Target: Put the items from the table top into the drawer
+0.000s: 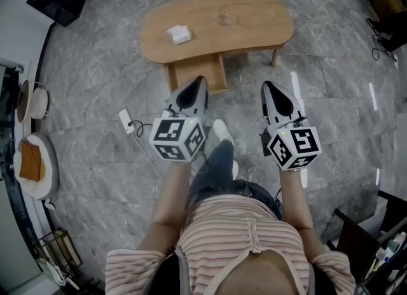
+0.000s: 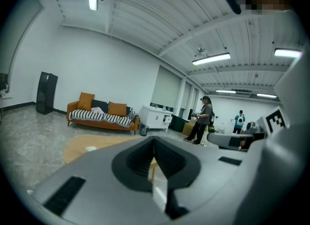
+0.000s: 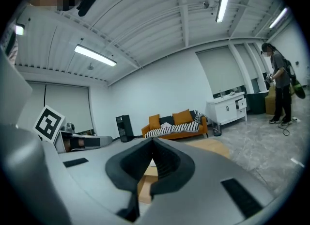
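Note:
A low wooden table point(image 1: 241, 17) stands ahead on the grey floor, with a small white item point(image 1: 179, 34) on its top left of middle. Under the table's near edge a wooden drawer point(image 1: 197, 73) sticks out toward me. My left gripper point(image 1: 199, 81) is held in the air short of the drawer, jaws shut and empty. My right gripper point(image 1: 266, 86) hangs level with it to the right, also shut and empty. The left gripper view looks over the left gripper point(image 2: 155, 139) to the table point(image 2: 80, 147) and the white item point(image 2: 90, 148). The right gripper view shows the right gripper point(image 3: 154, 140) and the drawer point(image 3: 144, 186).
A white power strip point(image 1: 126, 122) with a cable lies on the floor left of my leg point(image 1: 216, 160). An orange sofa point(image 2: 101, 115), a white cabinet point(image 2: 155, 117) and a black box point(image 2: 46, 93) line the far wall. Two people point(image 2: 203, 120) stand at the right.

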`<state>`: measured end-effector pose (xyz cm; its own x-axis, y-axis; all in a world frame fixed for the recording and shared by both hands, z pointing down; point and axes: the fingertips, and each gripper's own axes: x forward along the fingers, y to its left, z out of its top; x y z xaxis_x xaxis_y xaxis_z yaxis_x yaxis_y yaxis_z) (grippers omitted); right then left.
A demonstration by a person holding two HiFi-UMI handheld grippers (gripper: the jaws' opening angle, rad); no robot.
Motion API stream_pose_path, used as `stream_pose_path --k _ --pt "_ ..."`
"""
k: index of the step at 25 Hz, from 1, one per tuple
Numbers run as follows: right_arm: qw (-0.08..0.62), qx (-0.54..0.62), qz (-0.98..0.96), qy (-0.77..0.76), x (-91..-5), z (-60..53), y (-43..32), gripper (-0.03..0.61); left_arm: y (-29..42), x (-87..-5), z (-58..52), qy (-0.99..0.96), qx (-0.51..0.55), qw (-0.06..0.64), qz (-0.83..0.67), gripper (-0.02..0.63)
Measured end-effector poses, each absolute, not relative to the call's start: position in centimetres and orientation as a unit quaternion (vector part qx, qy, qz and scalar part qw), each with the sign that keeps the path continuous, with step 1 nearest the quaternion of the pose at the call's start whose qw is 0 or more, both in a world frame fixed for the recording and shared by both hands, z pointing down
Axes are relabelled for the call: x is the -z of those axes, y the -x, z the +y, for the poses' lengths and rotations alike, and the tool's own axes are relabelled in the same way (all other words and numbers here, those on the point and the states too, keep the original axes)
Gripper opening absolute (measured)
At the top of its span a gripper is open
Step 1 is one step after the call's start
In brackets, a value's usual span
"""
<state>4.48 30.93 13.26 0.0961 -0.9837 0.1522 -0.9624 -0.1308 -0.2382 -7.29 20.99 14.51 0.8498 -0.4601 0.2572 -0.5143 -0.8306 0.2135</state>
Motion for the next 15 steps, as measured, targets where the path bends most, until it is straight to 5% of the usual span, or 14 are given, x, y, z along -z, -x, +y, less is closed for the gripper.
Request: stream_pose_path --k 15 --pt "0.023 0.159 0.660 0.734 -14.0 14.5 -11.4 0.000 0.4 -17.3 6.0 -0.942 -0.127 0.185 -0.248 0.014"
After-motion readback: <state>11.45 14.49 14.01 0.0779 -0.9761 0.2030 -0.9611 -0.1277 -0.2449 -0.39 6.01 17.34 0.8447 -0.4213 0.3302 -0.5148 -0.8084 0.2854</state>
